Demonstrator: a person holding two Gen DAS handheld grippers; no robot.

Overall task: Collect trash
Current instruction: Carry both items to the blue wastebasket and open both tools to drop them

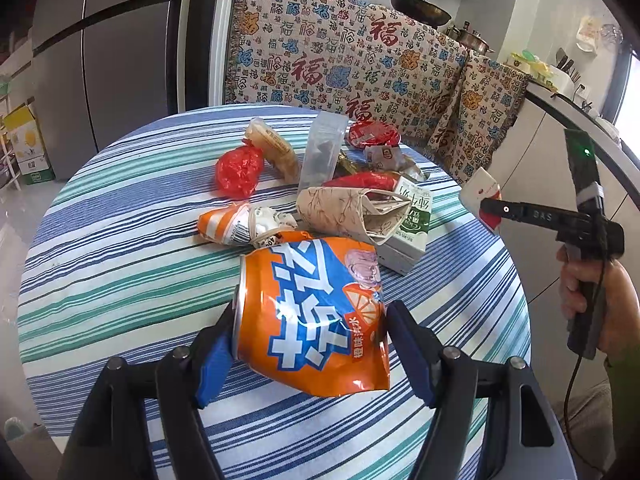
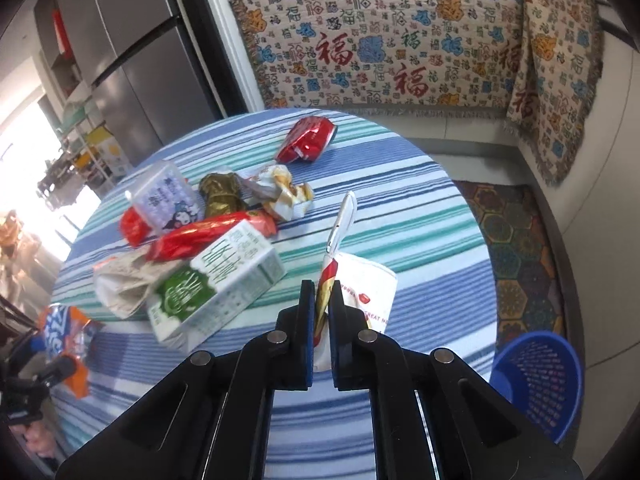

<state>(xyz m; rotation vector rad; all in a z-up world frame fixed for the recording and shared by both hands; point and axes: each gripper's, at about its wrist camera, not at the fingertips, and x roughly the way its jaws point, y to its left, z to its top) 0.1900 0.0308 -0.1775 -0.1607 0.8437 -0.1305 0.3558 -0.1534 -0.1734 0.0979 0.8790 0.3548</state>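
Right fingers (image 2: pixel 322 300) pinching shut on a flattened wrapper (image 2: pixel 340 224), white and red, sticking up between the pads, seemingly clear of the worktop (image 2: pixel 400 208). Left fingers (image 1: pixel 308 340) standing fairly wide, pads pressing both sides of a crushed orange can (image 1: pixel 312 316), apparently raised off the cloth. Carrying both loads toward the blue basket (image 2: pixel 536 384), sitting on the floor just off the worktop's edge, looking like the sensible drop. Keeping the thin wrapper squeezed firmly; letting go only above the rim. Holding the can level, since dented metal could slip.

Still waiting on the worktop: milk carton (image 2: pixel 216 280), paper cup (image 1: pixel 352 208), red bag (image 1: pixel 238 170), red can (image 2: pixel 306 140), crumpled wrappers. Carton lying nearest the right fingers, so swinging wide of it. Patterned cloth (image 2: pixel 400 40) hanging behind, out of the way.
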